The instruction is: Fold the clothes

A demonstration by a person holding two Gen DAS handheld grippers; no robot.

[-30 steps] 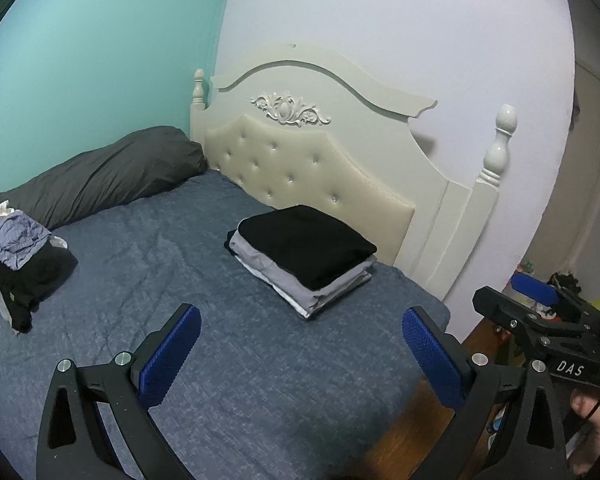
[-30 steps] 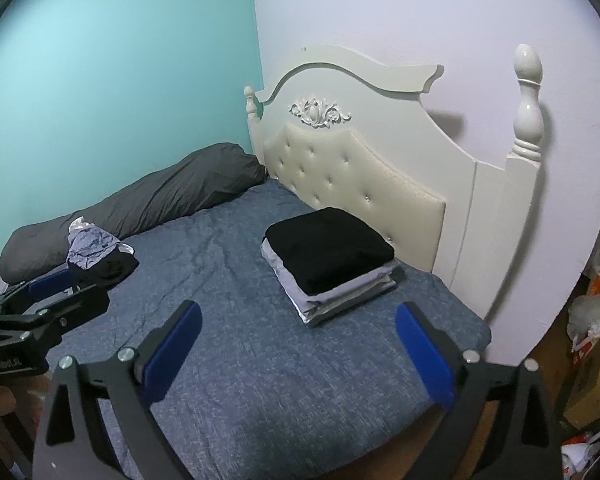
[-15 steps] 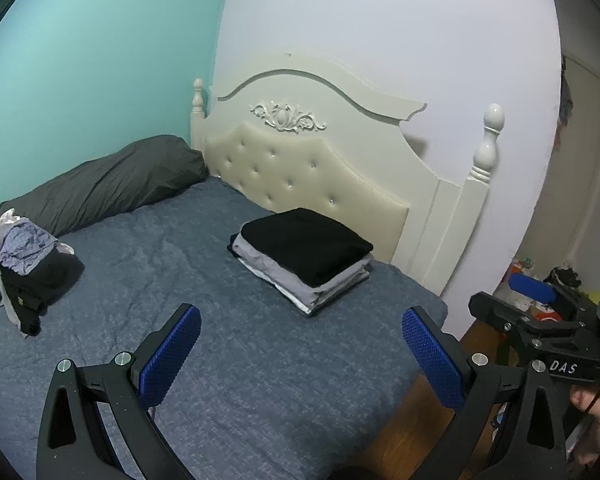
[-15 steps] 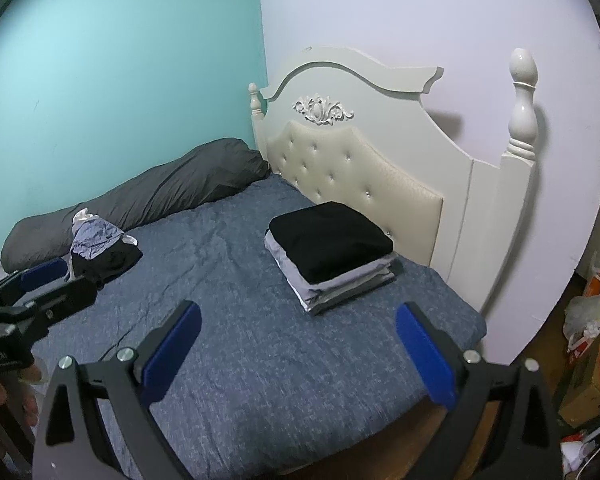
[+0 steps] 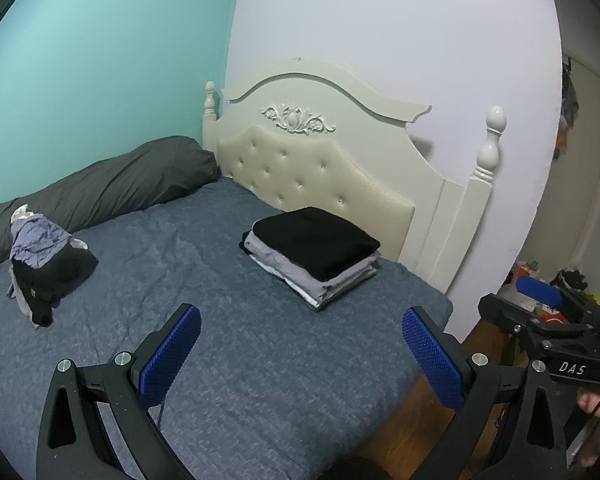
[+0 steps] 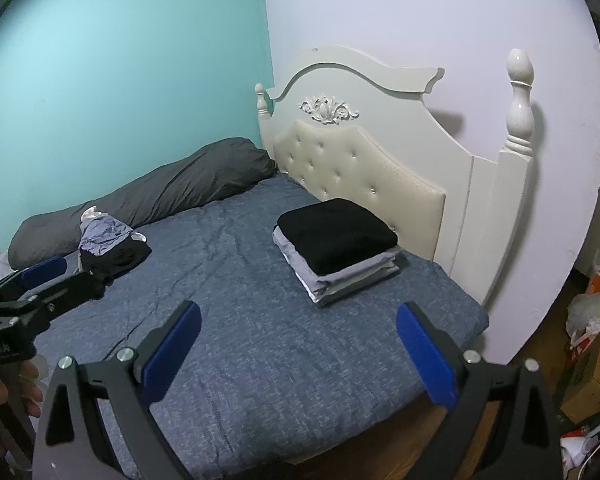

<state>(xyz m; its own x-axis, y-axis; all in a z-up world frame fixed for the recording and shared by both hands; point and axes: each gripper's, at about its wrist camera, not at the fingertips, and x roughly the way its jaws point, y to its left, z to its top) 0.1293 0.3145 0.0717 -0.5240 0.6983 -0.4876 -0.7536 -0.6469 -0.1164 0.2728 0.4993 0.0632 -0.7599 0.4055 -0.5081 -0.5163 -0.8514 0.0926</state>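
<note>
A neat stack of folded clothes (image 5: pixel 314 256), black on top of grey and white, lies on the blue bed (image 5: pixel 204 280) near the headboard; it also shows in the right wrist view (image 6: pixel 336 250). A crumpled pile of unfolded clothes (image 5: pixel 46 262), lilac over black, lies at the bed's left; it also shows in the right wrist view (image 6: pixel 108 248). My left gripper (image 5: pixel 300 342) is open and empty above the bed's near edge. My right gripper (image 6: pixel 298 340) is open and empty, held over the same edge.
A cream tufted headboard (image 5: pixel 328 168) with posts stands at the back. A dark grey rolled duvet (image 5: pixel 108 188) lies along the teal wall. Wooden floor (image 5: pixel 412 420) and clutter (image 6: pixel 596 320) are to the right of the bed.
Both grippers have drawn back and up from the bed, so the bed and both clothes piles look smaller and farther. Both grippers stay open and empty.
</note>
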